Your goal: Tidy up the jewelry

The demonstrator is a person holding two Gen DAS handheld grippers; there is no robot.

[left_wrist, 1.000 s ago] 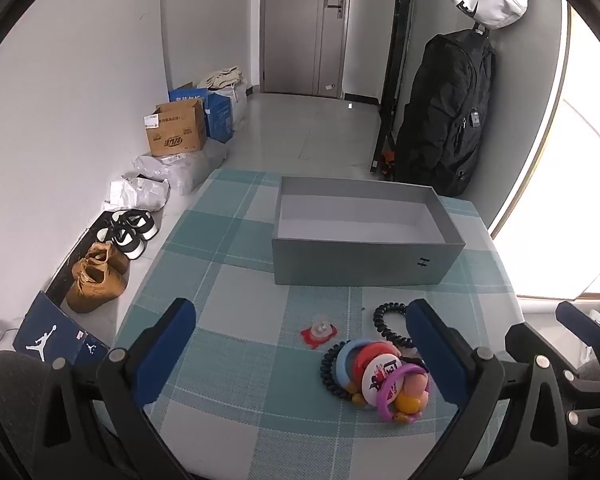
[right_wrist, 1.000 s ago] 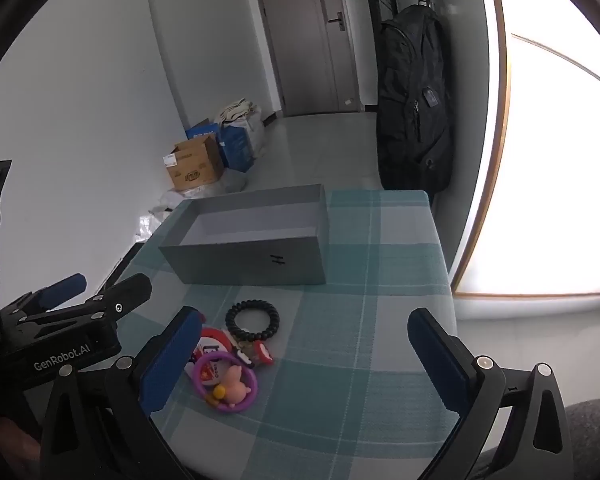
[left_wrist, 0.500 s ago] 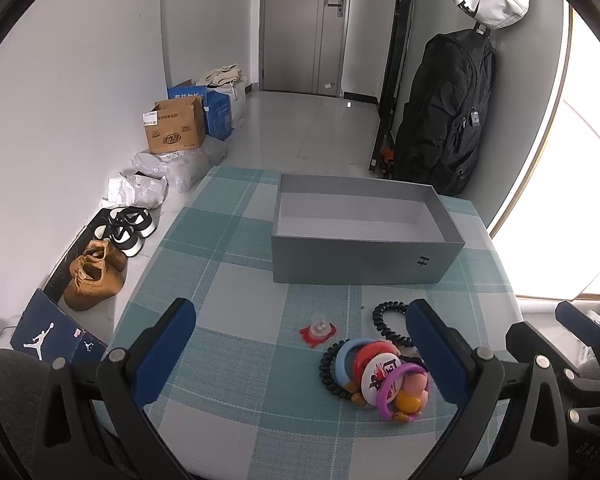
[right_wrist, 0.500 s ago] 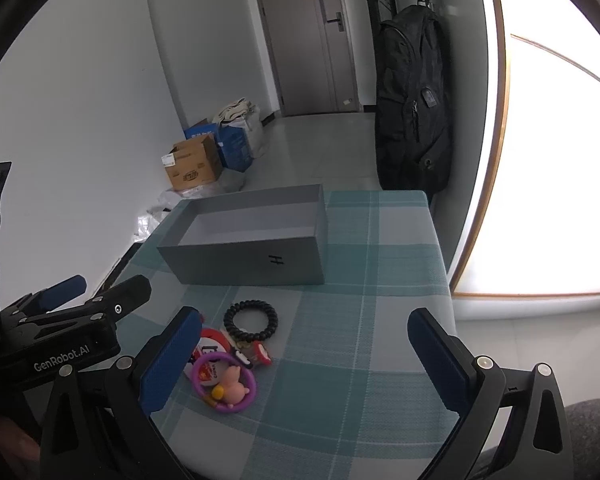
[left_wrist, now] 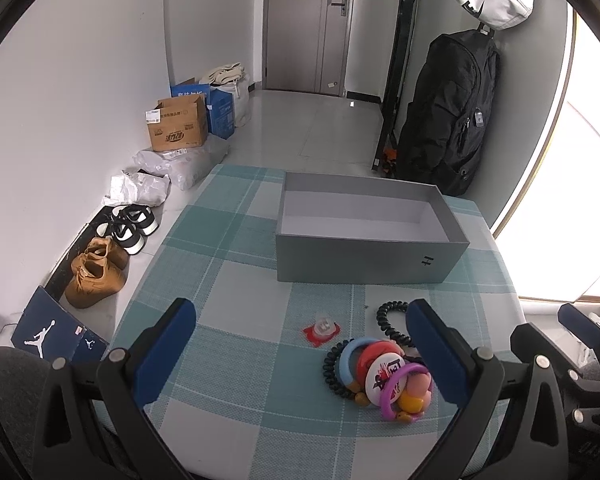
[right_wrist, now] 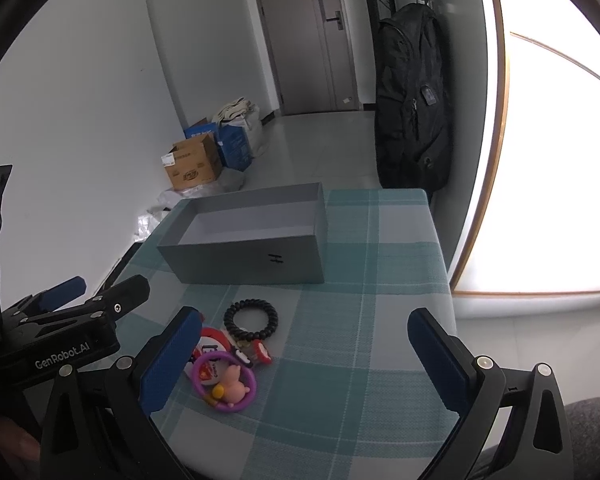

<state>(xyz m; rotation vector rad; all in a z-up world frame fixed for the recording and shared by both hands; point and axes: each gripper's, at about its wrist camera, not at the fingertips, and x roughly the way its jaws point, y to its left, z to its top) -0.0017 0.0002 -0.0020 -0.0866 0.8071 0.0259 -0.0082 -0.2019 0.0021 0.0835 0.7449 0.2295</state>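
A heap of jewelry (left_wrist: 384,376) lies on the checked tablecloth: coloured bangles, a round badge, a purple ring with a pink pig charm (right_wrist: 230,382). A black coil bracelet (right_wrist: 251,319) lies just behind the heap, and a small red clip (left_wrist: 321,328) to its left. An open grey box (left_wrist: 364,229) stands empty at the far side of the table. My left gripper (left_wrist: 300,340) hovers open above the near table, the heap by its right finger. My right gripper (right_wrist: 304,350) is open too, with the heap beside its left finger.
The table (left_wrist: 220,248) ends at the left above shoes (left_wrist: 96,272) and cartons (left_wrist: 176,126) on the floor. A black backpack (left_wrist: 448,112) hangs behind the box. A bright window (right_wrist: 548,160) runs along the right edge.
Both views shift only slightly; the right gripper has eased a little toward the table. Nothing has been grasped or moved.
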